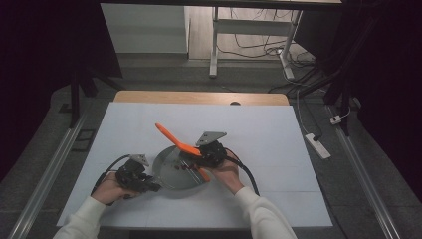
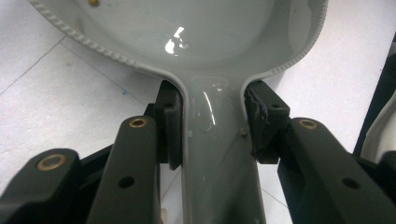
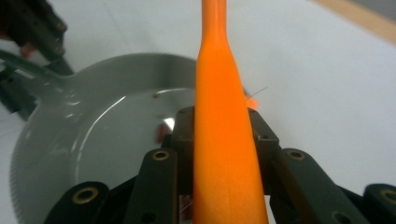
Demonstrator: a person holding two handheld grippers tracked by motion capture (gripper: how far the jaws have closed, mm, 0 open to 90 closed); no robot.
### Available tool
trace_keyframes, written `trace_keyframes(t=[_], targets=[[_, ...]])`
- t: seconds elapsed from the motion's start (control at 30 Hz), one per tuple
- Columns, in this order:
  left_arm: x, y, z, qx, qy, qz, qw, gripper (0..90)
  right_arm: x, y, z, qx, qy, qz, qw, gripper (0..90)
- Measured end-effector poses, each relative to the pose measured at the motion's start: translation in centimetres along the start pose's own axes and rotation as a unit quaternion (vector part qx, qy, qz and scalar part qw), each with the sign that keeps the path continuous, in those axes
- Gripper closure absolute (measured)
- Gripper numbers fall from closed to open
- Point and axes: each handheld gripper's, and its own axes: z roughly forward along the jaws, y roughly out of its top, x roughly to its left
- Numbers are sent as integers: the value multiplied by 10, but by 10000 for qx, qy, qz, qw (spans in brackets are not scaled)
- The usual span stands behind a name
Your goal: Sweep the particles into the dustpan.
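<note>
My left gripper (image 2: pixel 212 135) clamped the pan (image 1: pixel 171 172) by its glossy, slippery-looking handle (image 2: pixel 217 154); my right gripper (image 3: pixel 219 135) pinched the stiff orange spatula (image 3: pixel 219 116).

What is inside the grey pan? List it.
Inside the grey pan lie a few small dark red pieces near the orange utensil. The right gripper covers part of the pan's bowl.

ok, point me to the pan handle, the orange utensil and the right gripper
pan handle (image 2: pixel 217 154), left gripper view, middle of the grey handle between the fingers
orange utensil (image 3: pixel 223 140), right gripper view, its wide clamped part
right gripper (image 1: pixel 208 155), high view, between its fingertips
</note>
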Motion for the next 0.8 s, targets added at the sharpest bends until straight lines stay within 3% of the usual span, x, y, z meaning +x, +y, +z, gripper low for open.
trace_keyframes(t=[0.13, 0.33, 0.8], targets=[[0, 0, 0, 3, -1, -1, 10000, 608, -10, -1, -11, -129, -334, 210, 9991, 702], [0, 0, 0, 4, 6, -5, 10000, 609, -30, -11, -21, -17, -728, 504, 9961, 702], [-1, 0, 1, 6, 6, -2, 10000, 609, -47, -27, -27, 168, -1172, 733, 9903, 703]])
